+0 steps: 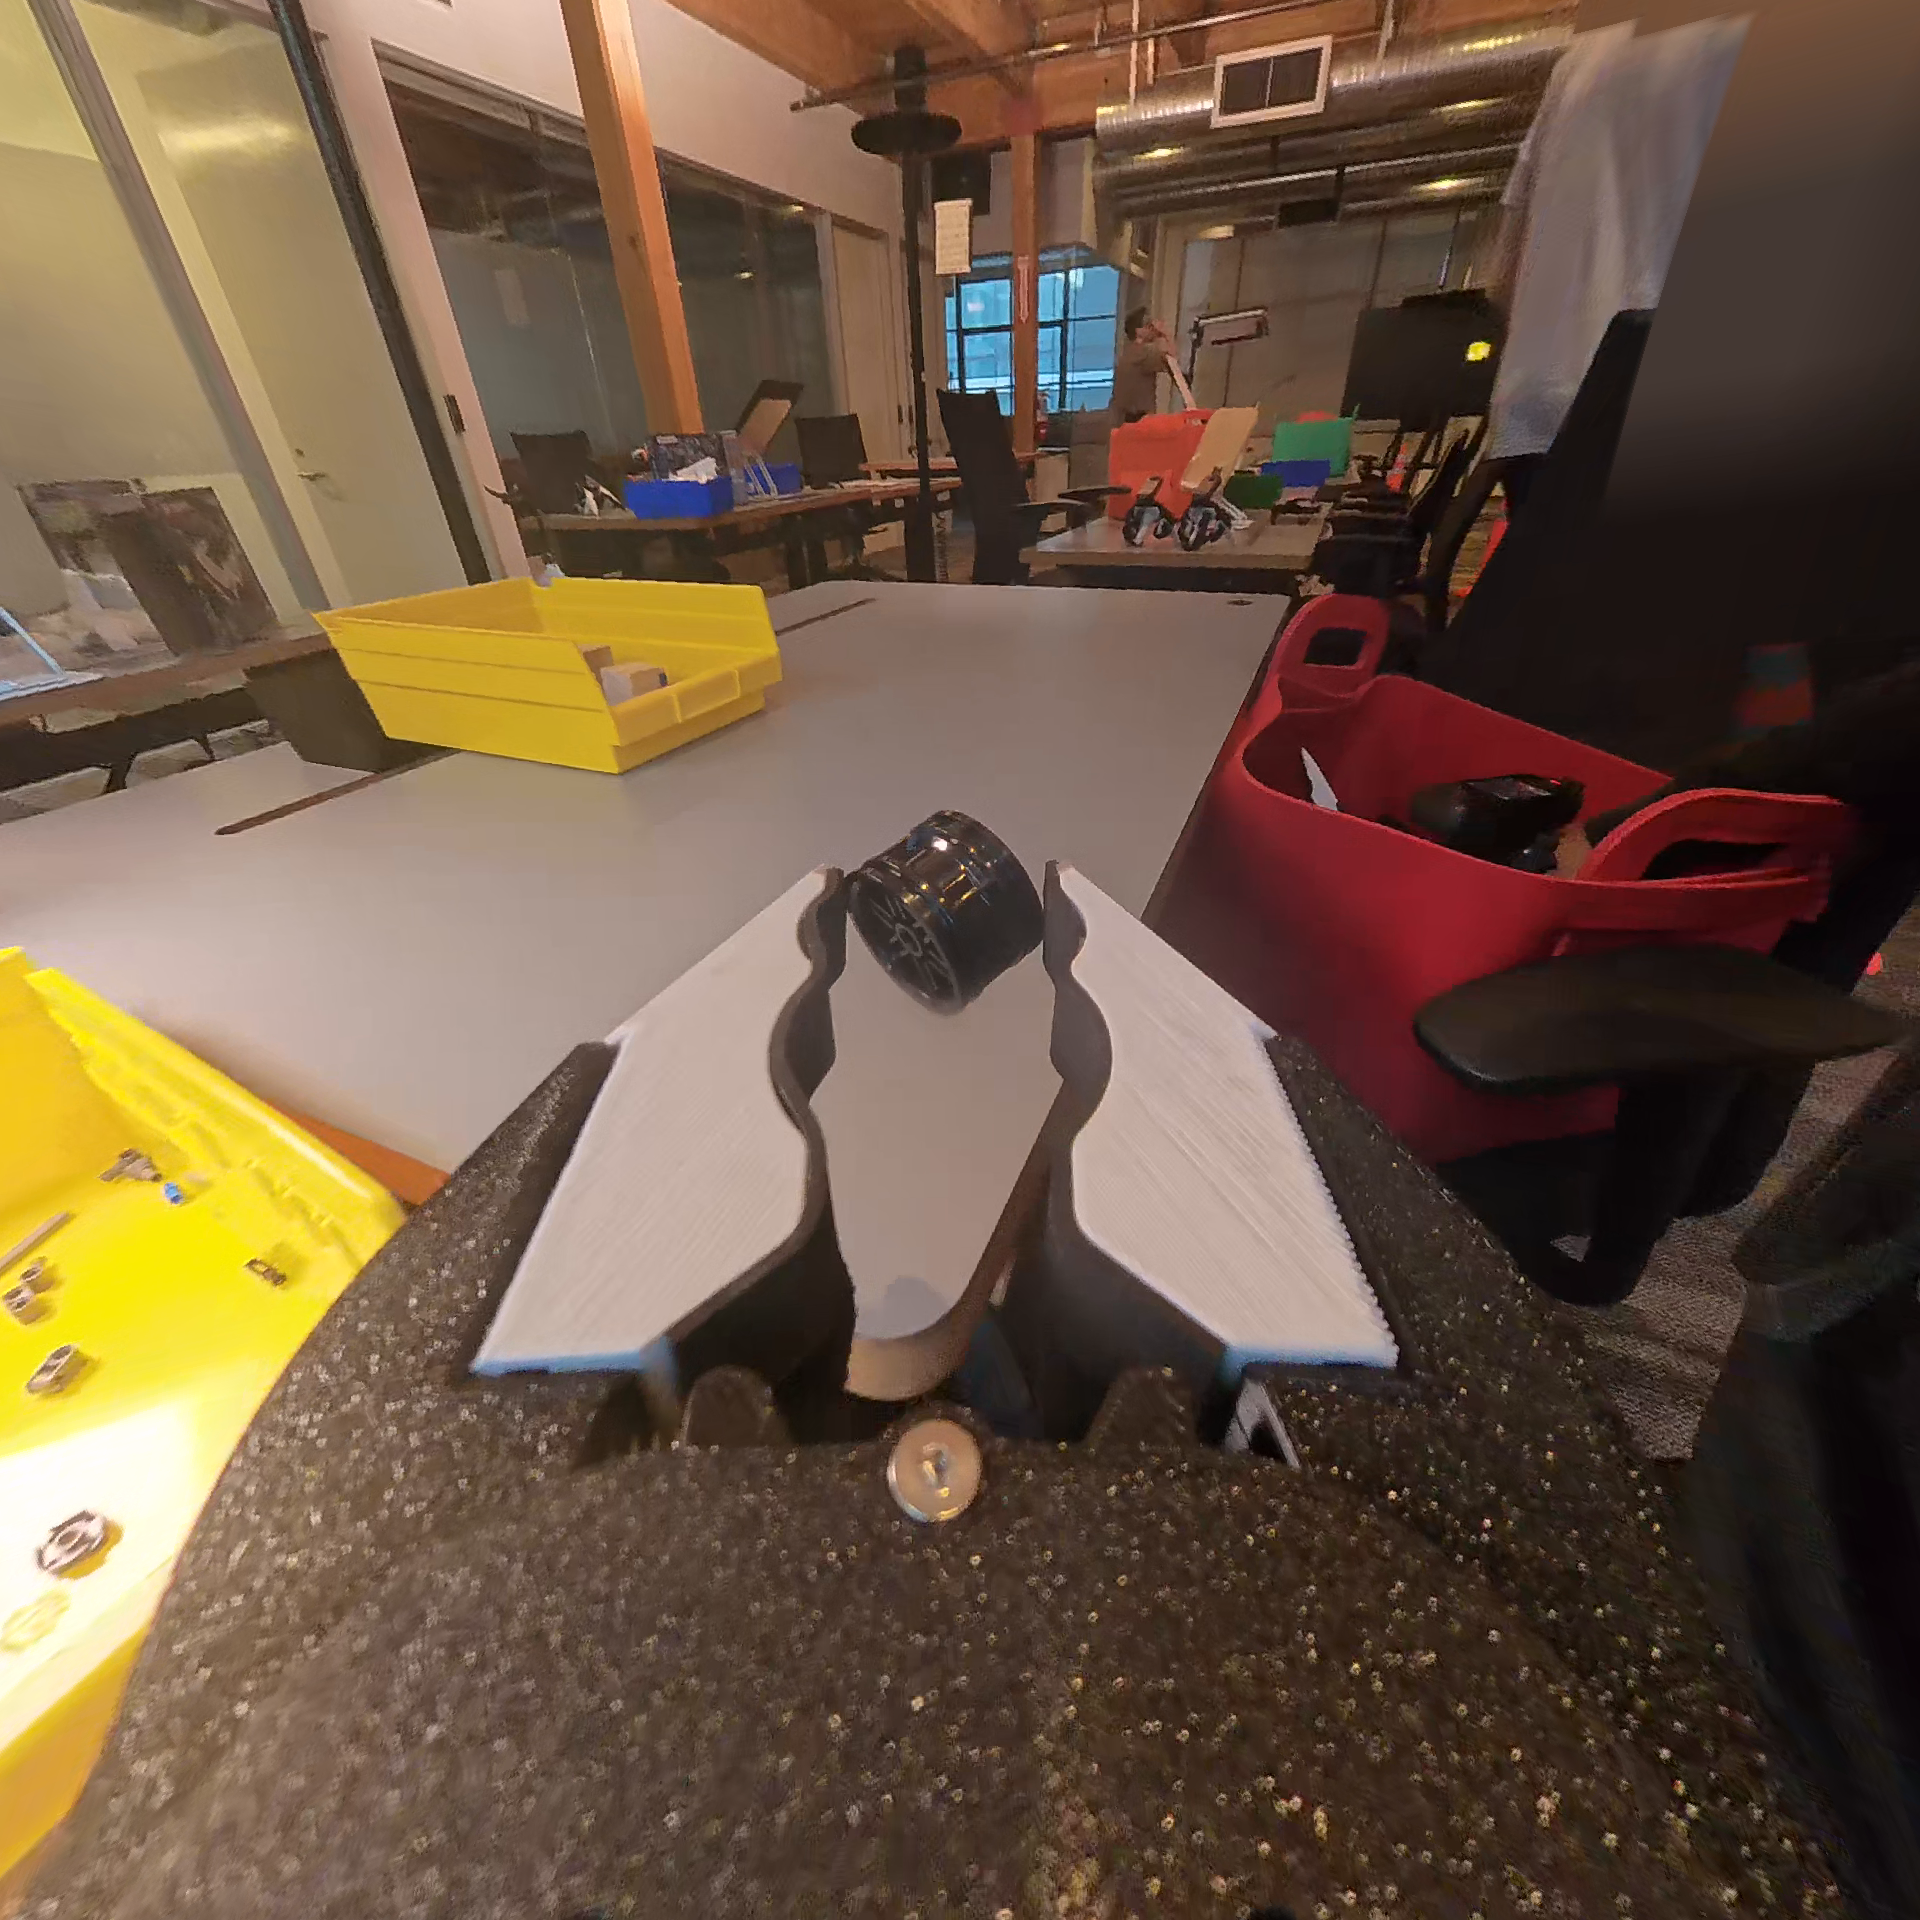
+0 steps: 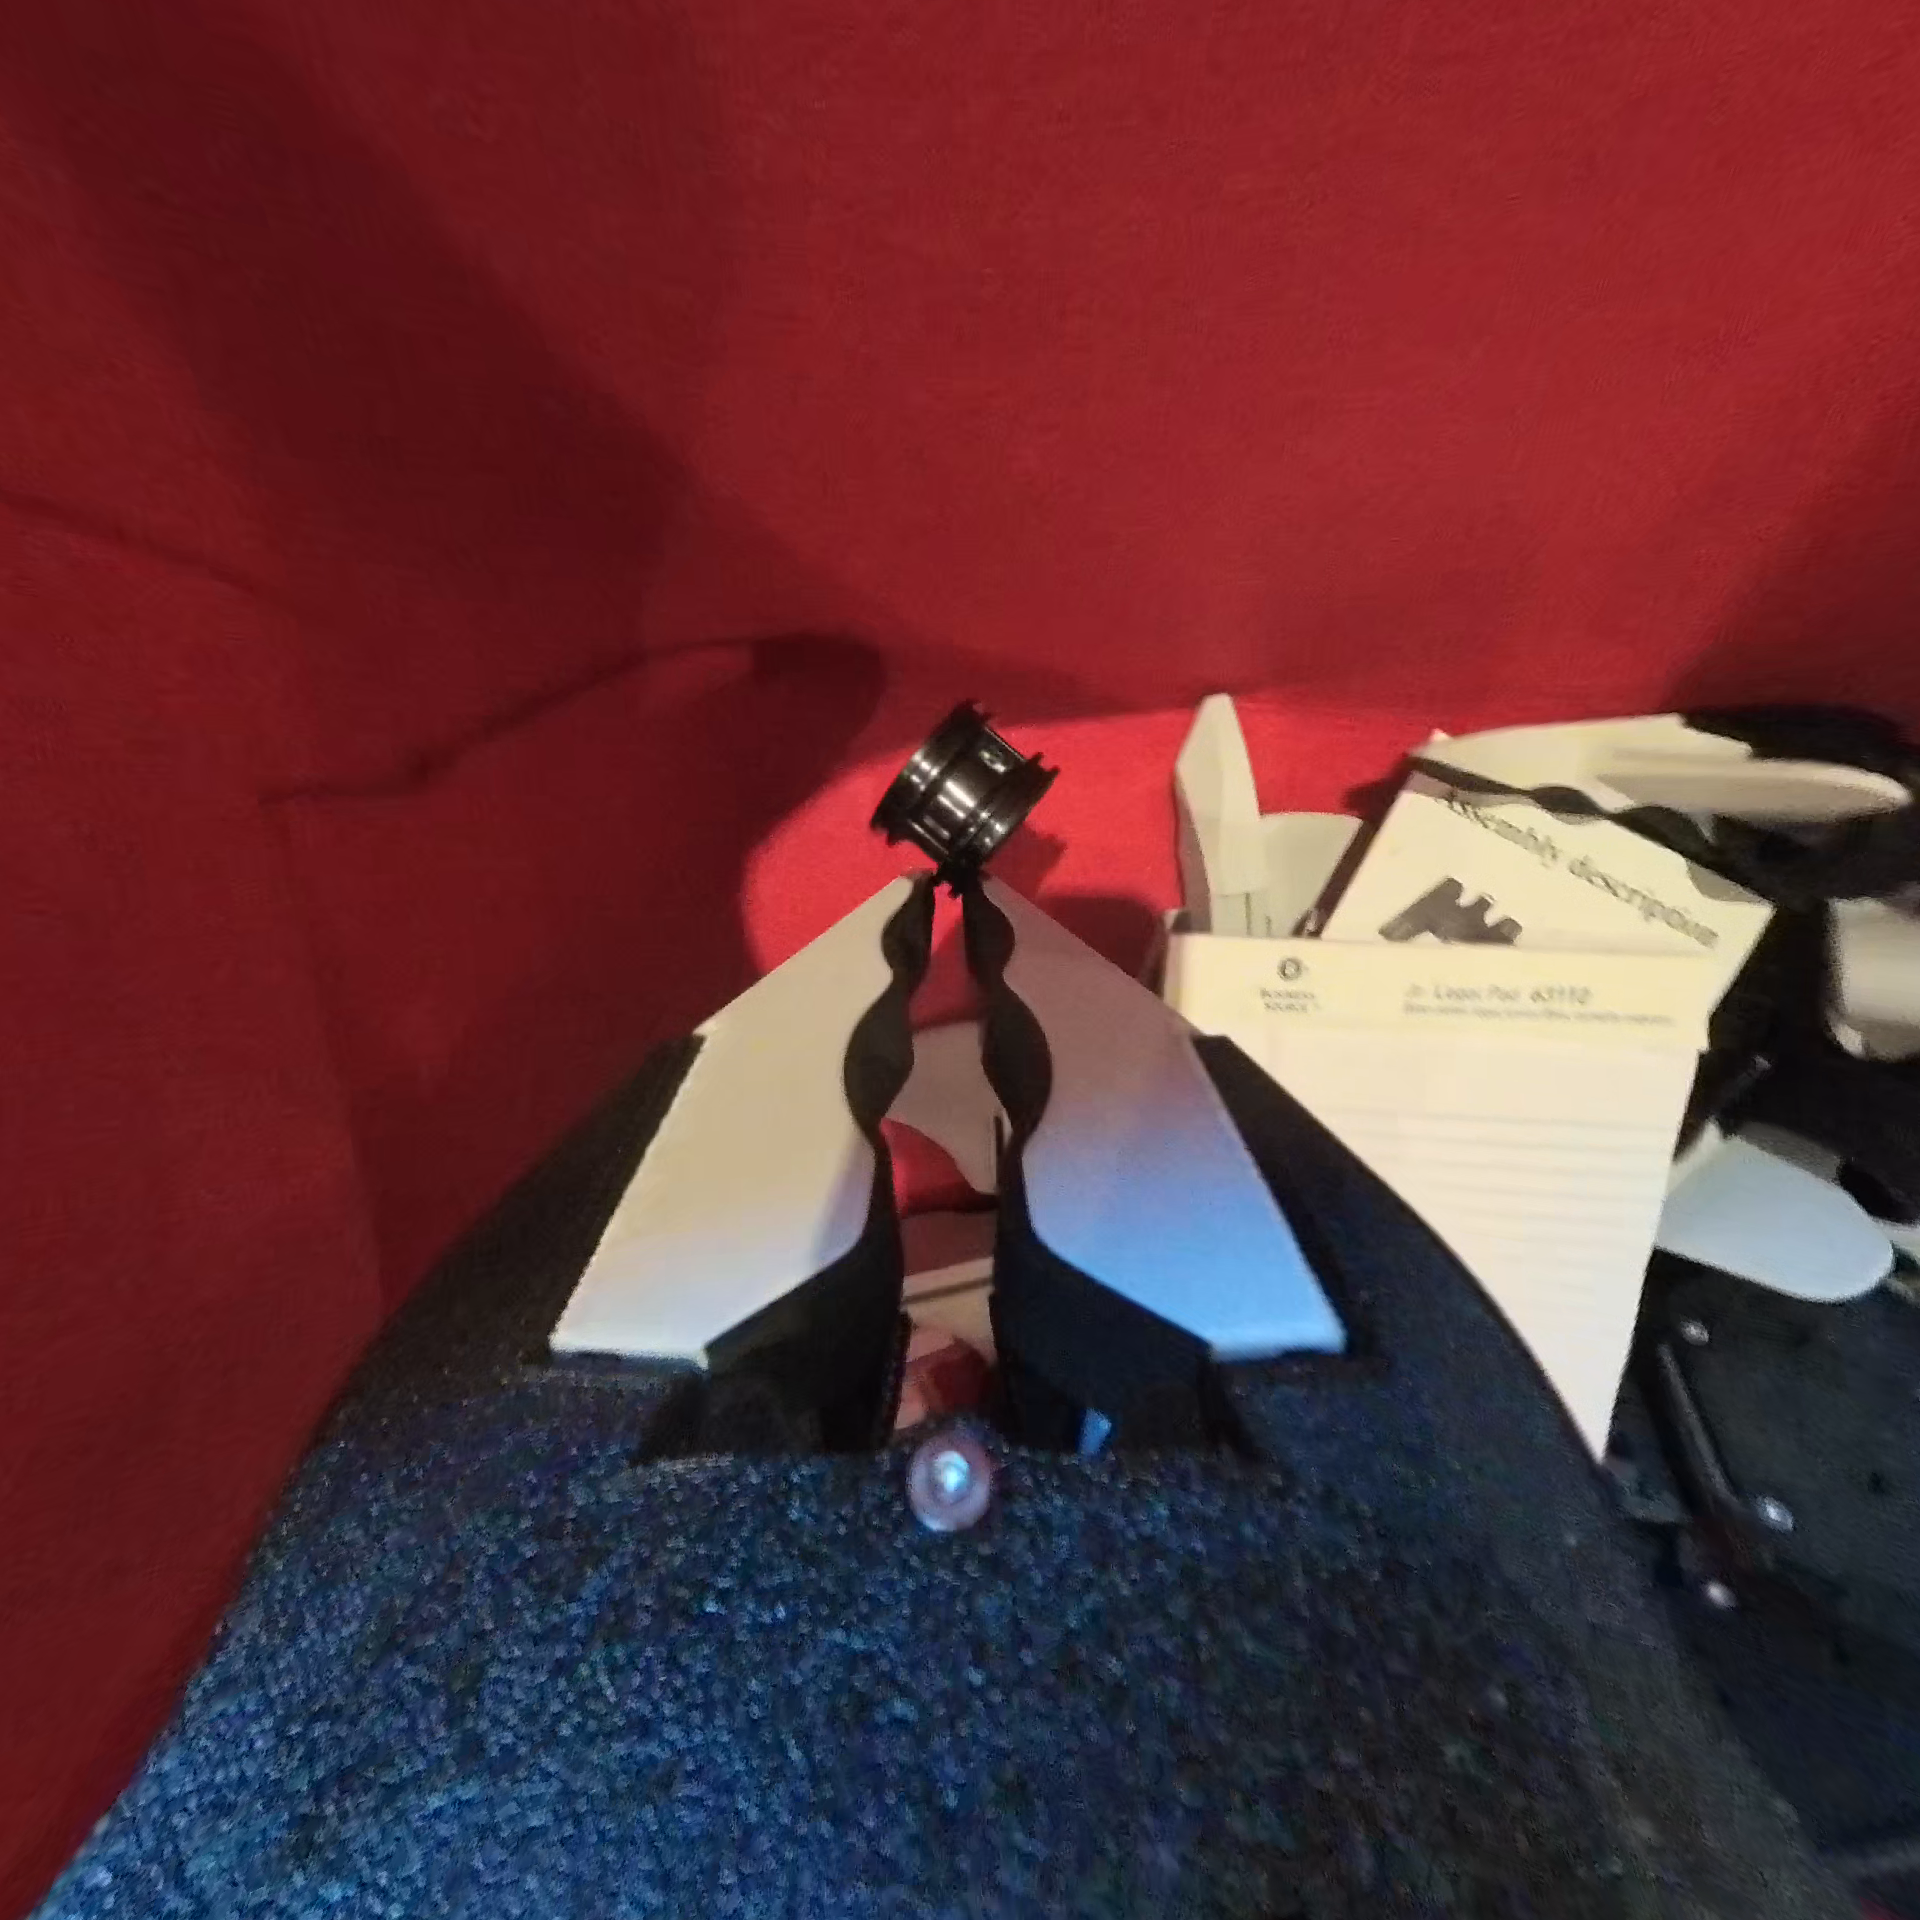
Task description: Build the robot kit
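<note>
In the left wrist view my left gripper (image 1: 943, 896) is shut on a black spoked wheel rim (image 1: 951, 920). It holds the rim tilted between its fingertips, above the grey table (image 1: 623, 914). In the right wrist view my right gripper (image 2: 948, 883) is inside a red fabric bag (image 2: 623, 416). Its jaws stand almost together and pinch the lower edge of a second black wheel rim (image 2: 961, 795), which sticks up above the tips. The red bag also shows in the left wrist view (image 1: 1403, 935), to the right of the table.
A yellow bin (image 1: 540, 665) stands at the table's far left. Another yellow bin (image 1: 156, 1299) with small metal parts is at the near left. A black chair armrest (image 1: 1642, 1018) is at the right. In the bag lie a white notepad (image 2: 1455, 1122), a booklet (image 2: 1538, 883) and black and white parts. Left tips to right tips: about 55 centimeters.
</note>
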`<state>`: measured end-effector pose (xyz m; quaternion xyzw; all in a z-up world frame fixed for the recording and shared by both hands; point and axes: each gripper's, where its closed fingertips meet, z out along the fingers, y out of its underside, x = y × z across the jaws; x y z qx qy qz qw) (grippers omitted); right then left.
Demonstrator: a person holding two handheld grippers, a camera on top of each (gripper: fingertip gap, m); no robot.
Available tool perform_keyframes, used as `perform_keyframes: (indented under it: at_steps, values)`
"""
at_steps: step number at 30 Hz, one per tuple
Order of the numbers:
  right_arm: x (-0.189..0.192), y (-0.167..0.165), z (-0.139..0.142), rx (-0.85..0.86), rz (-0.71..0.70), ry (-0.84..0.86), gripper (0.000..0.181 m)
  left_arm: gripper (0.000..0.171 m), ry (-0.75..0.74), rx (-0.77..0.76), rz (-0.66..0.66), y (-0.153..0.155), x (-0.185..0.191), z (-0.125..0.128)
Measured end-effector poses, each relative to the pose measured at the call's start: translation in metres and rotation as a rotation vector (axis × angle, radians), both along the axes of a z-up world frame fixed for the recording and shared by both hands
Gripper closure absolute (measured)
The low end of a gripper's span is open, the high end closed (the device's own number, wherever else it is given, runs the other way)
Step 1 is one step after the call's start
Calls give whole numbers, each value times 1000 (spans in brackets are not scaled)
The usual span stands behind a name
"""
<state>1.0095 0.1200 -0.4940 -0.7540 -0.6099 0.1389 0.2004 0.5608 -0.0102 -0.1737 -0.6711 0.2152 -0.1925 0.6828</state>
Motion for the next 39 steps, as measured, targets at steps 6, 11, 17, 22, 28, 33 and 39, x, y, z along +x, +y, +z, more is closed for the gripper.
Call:
perform_keyframes:
  at_steps: [6, 11, 17, 22, 28, 33, 39]
  values:
    - [13, 8, -10, 12, -9, -13, 172, 134, 46, -26, 44, -18, -6, -3]
    - [3, -11, -32, -124, 85, -38, 134, 134, 75, -39, 69, 2, 5, -1]
    - [-12, 2, -38, -70, 70, 21, 130, 134, 82, -82, 27, 45, 25, -6]
    - [-34, -6, -68, -139, 119, 5, 112, 134, 86, -113, 5, 67, 34, -17]
    - [-44, -15, -84, -133, 132, -18, 148, 134, 75, -133, 33, 67, 27, -24]
    - [-36, -15, -76, -143, 140, -36, 150, 134, 68, -75, 63, 45, 17, -9]
    - [-14, 44, 58, -6, -123, 163, 149, 134, 33, 11, 181, -12, -32, 15]
